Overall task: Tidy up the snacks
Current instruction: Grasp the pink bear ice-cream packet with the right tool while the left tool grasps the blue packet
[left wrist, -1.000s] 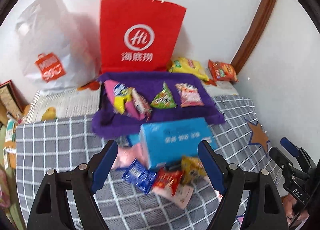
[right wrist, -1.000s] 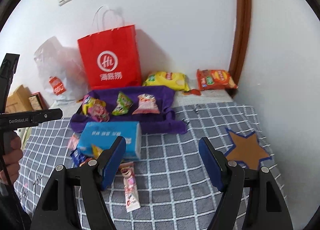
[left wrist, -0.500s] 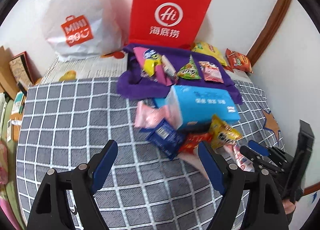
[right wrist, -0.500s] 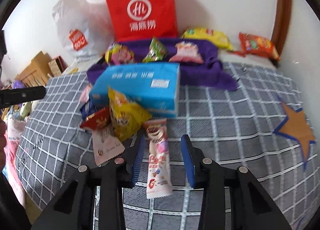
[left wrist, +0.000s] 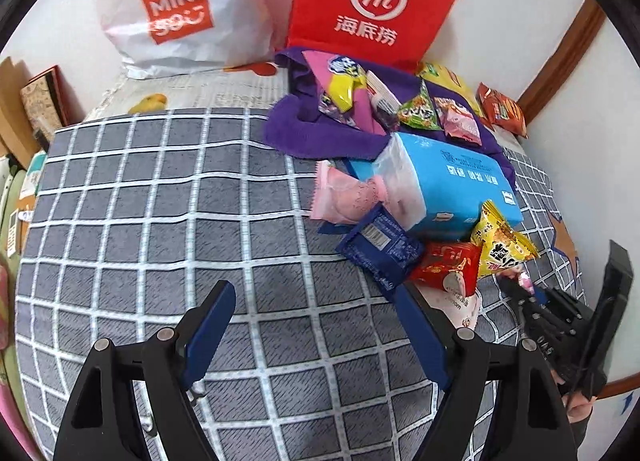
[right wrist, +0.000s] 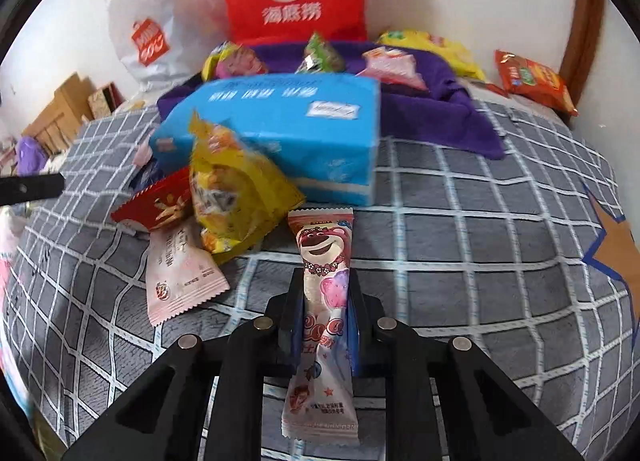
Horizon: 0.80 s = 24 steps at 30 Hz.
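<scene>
Snacks lie scattered on the grey checked bedspread (left wrist: pixel 140 201) before you. Largest, at the back, a red paper bag (left wrist: pixel 372 1) stands against the wall beside a white plastic bag (left wrist: pixel 180 9). In front, a purple cloth (right wrist: pixel 452 101) holds several packets, and a blue tissue pack (right wrist: pixel 280 129) lies near it. A yellow snack bag (right wrist: pixel 236 197) and a red packet (right wrist: pixel 160 205) touch the tissue pack's near side. Your right gripper (right wrist: pixel 325 293) has just closed and now pinches the long pink lollipop packet (right wrist: pixel 324 261). Your left gripper (left wrist: pixel 312 325) hangs with jaws apart, holding nothing.
</scene>
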Each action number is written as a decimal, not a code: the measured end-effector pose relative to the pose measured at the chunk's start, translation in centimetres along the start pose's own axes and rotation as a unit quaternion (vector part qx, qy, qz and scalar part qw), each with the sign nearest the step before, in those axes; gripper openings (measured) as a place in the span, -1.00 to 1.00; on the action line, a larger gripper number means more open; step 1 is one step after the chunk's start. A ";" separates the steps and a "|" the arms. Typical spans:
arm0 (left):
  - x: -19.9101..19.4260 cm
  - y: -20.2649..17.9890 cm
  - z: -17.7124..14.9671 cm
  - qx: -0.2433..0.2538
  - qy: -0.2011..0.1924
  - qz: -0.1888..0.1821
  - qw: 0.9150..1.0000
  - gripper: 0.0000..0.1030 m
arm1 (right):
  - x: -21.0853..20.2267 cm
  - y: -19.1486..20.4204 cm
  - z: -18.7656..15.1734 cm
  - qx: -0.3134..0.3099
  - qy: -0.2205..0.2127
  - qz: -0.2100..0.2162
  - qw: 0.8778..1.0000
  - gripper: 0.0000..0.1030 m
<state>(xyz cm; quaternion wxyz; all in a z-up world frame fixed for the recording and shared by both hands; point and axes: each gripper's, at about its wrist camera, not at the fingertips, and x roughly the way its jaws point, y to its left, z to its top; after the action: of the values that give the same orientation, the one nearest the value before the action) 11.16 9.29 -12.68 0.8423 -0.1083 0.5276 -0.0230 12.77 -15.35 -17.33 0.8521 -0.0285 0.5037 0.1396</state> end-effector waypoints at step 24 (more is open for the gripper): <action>7.6 -4.5 2.2 0.084 0.023 -0.027 0.996 0.51 | 0.7 -2.4 -0.4 0.002 -0.017 -0.025 1.000 -0.57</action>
<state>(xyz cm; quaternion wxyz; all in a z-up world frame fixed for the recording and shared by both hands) 16.77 4.06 -17.52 0.8352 -0.0507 0.5398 -0.0922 13.41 -17.58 -18.39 0.8638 -0.0368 0.4885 0.1175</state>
